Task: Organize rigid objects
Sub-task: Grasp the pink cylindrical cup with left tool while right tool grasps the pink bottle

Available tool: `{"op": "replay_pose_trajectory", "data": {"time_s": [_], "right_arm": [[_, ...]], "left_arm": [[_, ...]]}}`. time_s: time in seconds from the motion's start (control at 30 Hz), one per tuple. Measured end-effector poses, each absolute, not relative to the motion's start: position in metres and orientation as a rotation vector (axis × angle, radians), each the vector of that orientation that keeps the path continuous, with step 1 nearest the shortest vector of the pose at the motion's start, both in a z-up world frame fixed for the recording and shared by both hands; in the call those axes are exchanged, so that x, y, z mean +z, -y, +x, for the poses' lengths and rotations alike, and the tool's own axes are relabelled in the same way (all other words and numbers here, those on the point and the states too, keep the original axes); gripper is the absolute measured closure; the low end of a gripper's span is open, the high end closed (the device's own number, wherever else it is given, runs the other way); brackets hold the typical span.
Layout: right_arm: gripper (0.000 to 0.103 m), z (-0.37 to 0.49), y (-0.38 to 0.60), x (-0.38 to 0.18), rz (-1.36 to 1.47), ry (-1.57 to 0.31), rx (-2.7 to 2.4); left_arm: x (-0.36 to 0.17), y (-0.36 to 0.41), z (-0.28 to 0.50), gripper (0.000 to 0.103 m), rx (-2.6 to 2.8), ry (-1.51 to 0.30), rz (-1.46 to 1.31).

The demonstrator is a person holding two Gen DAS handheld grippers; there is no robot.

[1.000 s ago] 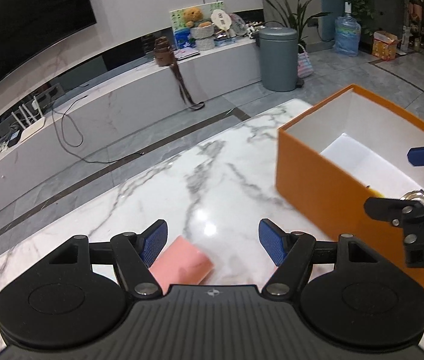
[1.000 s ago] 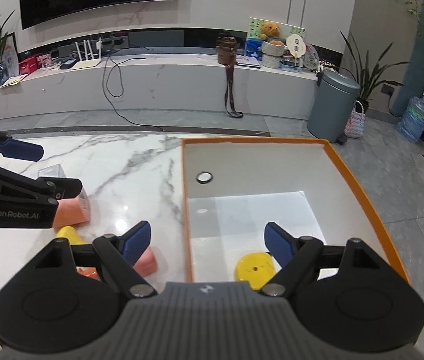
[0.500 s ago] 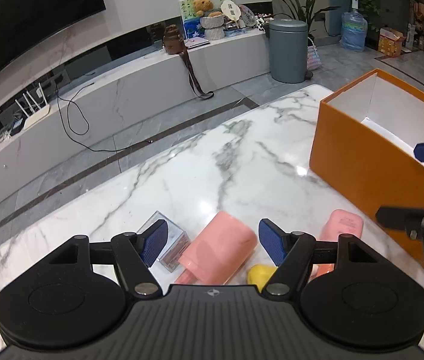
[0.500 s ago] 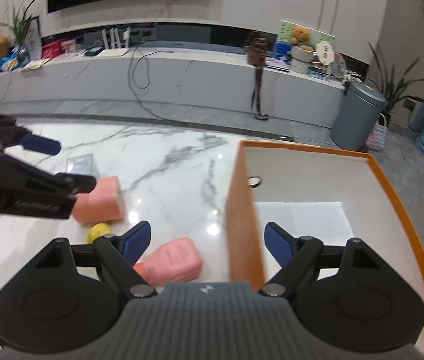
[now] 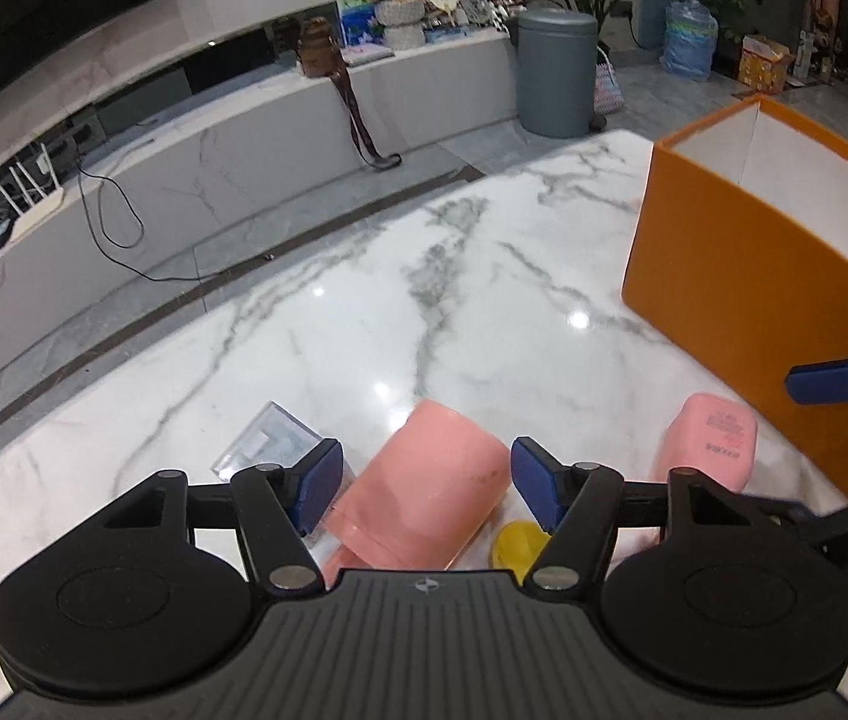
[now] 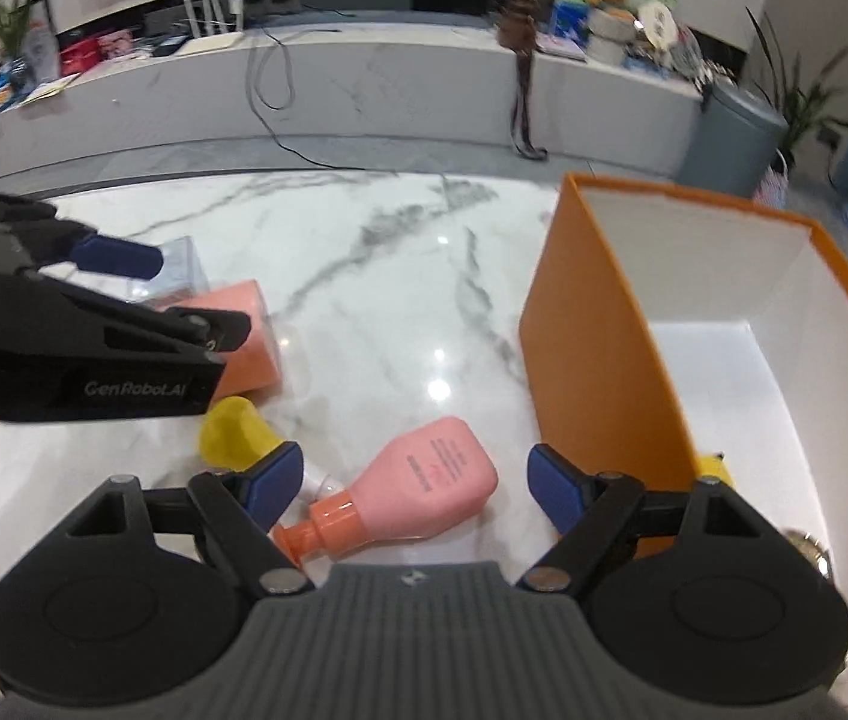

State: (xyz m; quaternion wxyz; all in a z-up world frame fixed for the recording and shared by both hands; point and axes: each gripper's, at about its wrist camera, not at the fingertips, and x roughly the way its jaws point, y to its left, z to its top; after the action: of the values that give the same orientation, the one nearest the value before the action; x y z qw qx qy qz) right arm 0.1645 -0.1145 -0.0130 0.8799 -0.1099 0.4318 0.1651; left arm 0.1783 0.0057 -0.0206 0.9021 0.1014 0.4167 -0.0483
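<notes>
Both hand-held grippers gape empty, the left hand-held gripper (image 5: 427, 483) straddling a pink cup (image 5: 424, 480), the right hand-held gripper (image 6: 411, 483) over a pink bottle (image 6: 417, 495), likely bound for the orange box (image 6: 610, 360).

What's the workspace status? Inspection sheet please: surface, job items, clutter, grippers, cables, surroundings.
Surface: white marble table, glossy, with light reflections.
Job's things: orange box open on top, a yellow item partly seen inside; pink bottle lying on its side beside the box; pink cup on its side; yellow piece; clear plastic case.
Clutter: nothing seen on the table beyond these.
Grippers: left gripper open, the pink cup between its fingers; right gripper open over the pink bottle.
Cables: black cable trailing off the TV bench onto the floor.
Surroundings: grey bin, water jug, plants, TV.
</notes>
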Motion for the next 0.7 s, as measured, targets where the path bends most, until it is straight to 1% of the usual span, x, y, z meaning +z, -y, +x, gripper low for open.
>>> {"op": "replay_pose_trajectory", "data": {"time_s": [0.13, 0.43, 0.53, 0.63, 0.7], "right_arm": [[0.031, 0.173, 0.114, -0.027, -0.211, -0.943, 0.331], [0.033, 0.186, 0.109, -0.046, -0.201, -0.979, 0.302], [0.033, 0.191, 0.107, -0.053, -0.188, -1.000, 0.290], [0.033, 0.195, 0.105, -0.060, -0.190, -1.012, 0.281], [0.038, 0.199, 0.104, -0.063, -0.196, -1.020, 0.276]], "left_arm": [[-0.031, -0.009, 0.184, 0.030, -0.102, -0.886, 0.219], [-0.037, -0.015, 0.190, 0.029, -0.105, -0.906, 0.195], [-0.042, -0.014, 0.191, 0.029, -0.109, -0.944, 0.190], [-0.047, -0.016, 0.191, 0.033, -0.119, -0.986, 0.176], [-0.050, -0.017, 0.190, 0.036, -0.127, -1.008, 0.175]]}}
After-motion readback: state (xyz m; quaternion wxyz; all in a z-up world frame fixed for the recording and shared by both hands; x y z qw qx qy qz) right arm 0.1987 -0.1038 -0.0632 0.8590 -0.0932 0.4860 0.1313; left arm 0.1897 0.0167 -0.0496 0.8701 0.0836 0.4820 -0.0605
